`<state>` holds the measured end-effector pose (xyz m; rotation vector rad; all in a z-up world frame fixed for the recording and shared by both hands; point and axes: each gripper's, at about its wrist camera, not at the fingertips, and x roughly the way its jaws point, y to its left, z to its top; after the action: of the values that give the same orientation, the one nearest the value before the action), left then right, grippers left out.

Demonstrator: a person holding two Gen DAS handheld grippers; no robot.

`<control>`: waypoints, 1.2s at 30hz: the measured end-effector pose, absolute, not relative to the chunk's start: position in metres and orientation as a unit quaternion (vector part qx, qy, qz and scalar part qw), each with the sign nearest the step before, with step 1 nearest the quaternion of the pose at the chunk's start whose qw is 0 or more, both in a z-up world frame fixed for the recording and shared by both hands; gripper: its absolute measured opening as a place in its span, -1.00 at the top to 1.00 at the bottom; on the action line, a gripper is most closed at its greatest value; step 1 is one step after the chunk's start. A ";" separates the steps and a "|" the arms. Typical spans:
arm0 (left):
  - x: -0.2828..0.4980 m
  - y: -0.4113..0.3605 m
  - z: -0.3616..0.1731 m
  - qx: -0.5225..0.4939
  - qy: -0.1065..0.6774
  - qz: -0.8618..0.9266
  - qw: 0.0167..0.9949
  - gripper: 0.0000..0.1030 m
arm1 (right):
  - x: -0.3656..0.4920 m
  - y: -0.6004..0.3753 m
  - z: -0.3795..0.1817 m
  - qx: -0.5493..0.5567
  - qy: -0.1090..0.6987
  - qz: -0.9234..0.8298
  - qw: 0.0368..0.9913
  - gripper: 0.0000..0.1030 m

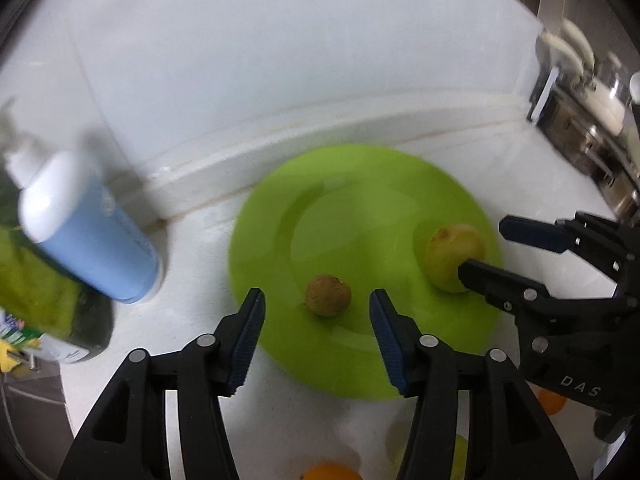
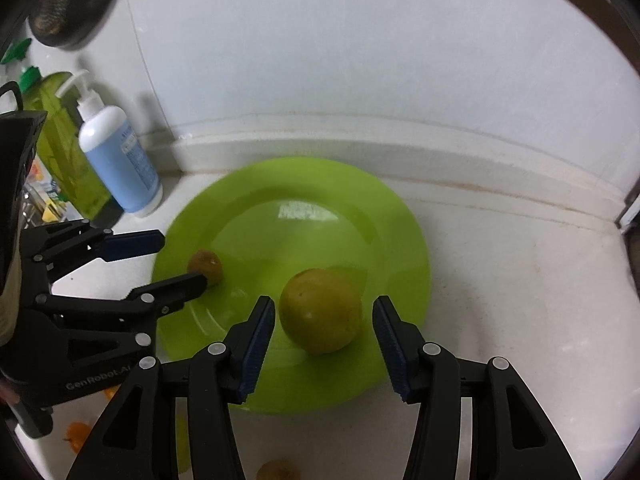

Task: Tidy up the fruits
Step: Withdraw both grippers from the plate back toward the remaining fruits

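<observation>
Down over the green plate (image 1: 360, 184) on the white bench (image 2: 520, 280), both hand-held grippers tilt steeply. The left hand-held gripper (image 1: 317, 300) stands apart, gripping nothing, with the small brown fruit (image 1: 328, 294) lying between its fingers at the plate's 6 o'clock. The right hand-held gripper (image 2: 324, 312) likewise brackets the bigger yellow-green fruit (image 2: 320, 310) without touching, near 4 o'clock.

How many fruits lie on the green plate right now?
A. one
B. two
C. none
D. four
B: a small brown fruit and a larger yellow-green fruit both rest on the plate, each between open jaws that do not touch it.
</observation>
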<state>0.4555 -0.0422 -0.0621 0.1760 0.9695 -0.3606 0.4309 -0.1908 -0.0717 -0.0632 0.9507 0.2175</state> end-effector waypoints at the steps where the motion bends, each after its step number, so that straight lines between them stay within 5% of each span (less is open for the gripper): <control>1: 0.449 -0.040 -0.055 0.079 0.456 -0.170 0.870 -0.14 | 0.427 -0.191 -0.067 -0.030 0.450 0.103 0.887 -0.08; 18: 0.340 -0.007 0.022 0.060 0.348 -0.144 0.924 -0.53 | 0.312 -0.177 0.009 -0.042 0.329 0.091 0.939 -0.41; 36: 0.246 0.029 0.020 0.029 0.343 -0.102 0.933 -0.62 | 0.223 -0.155 0.018 -0.046 0.296 0.102 0.949 -0.41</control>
<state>0.2457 0.0293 0.0204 0.0594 0.7026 -0.2087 0.2226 -0.1545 0.0184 -0.0934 0.6025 0.2071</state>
